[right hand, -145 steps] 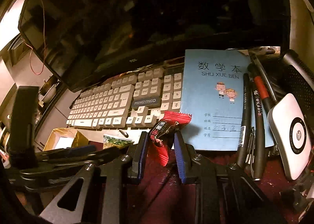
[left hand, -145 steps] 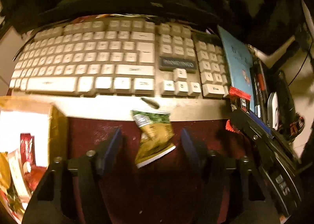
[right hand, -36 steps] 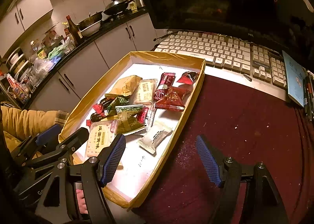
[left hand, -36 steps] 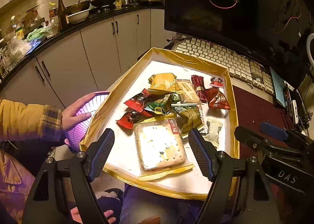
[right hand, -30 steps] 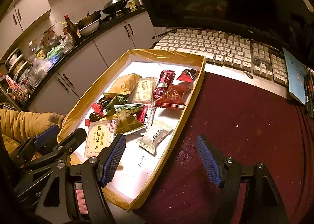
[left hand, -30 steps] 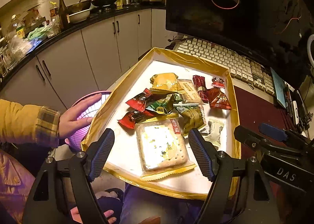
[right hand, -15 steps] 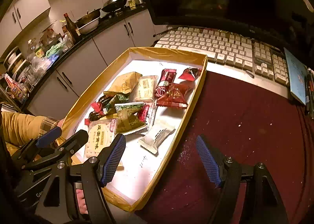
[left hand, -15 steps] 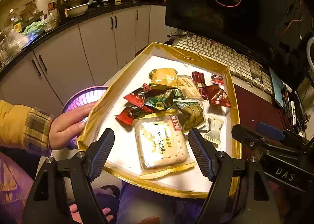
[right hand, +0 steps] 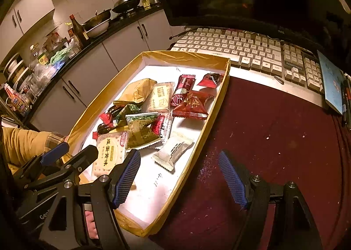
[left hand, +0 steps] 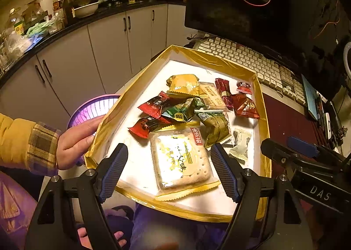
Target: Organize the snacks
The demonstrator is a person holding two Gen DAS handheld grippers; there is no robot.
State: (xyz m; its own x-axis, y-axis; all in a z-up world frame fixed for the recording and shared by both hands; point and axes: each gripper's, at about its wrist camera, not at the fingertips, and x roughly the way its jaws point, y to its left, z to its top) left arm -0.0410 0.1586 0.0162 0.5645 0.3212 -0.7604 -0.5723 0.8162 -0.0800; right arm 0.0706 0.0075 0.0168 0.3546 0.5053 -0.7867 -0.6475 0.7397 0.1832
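Observation:
A shallow gold-rimmed box (left hand: 261, 105) with a white floor holds several snack packets. Among them are a large cracker packet (left hand: 179, 158), a small white packet (left hand: 240, 144) and a red packet (left hand: 245, 107). My left gripper (left hand: 169, 171) hovers open over the box's near end, above the cracker packet, holding nothing. My right gripper (right hand: 178, 178) is also open and empty; it straddles the box's right wall (right hand: 215, 114), one finger over the white floor and the other over the dark red table (right hand: 274, 140). A person's hand (left hand: 74, 142) rests on the box's left rim.
A purple basket (left hand: 92, 107) sits beside and below the box's left side. A keyboard (right hand: 237, 46) and a dark monitor (left hand: 252, 4) stand behind the box. A blue notebook (right hand: 331, 83) and pens lie at the far right. Kitchen cabinets fill the left background.
Both grippers have come away from the keyboard, where packets lay between their fingers, and now hang open over the box. In the last second the hand slid from the basket to the box's rim.

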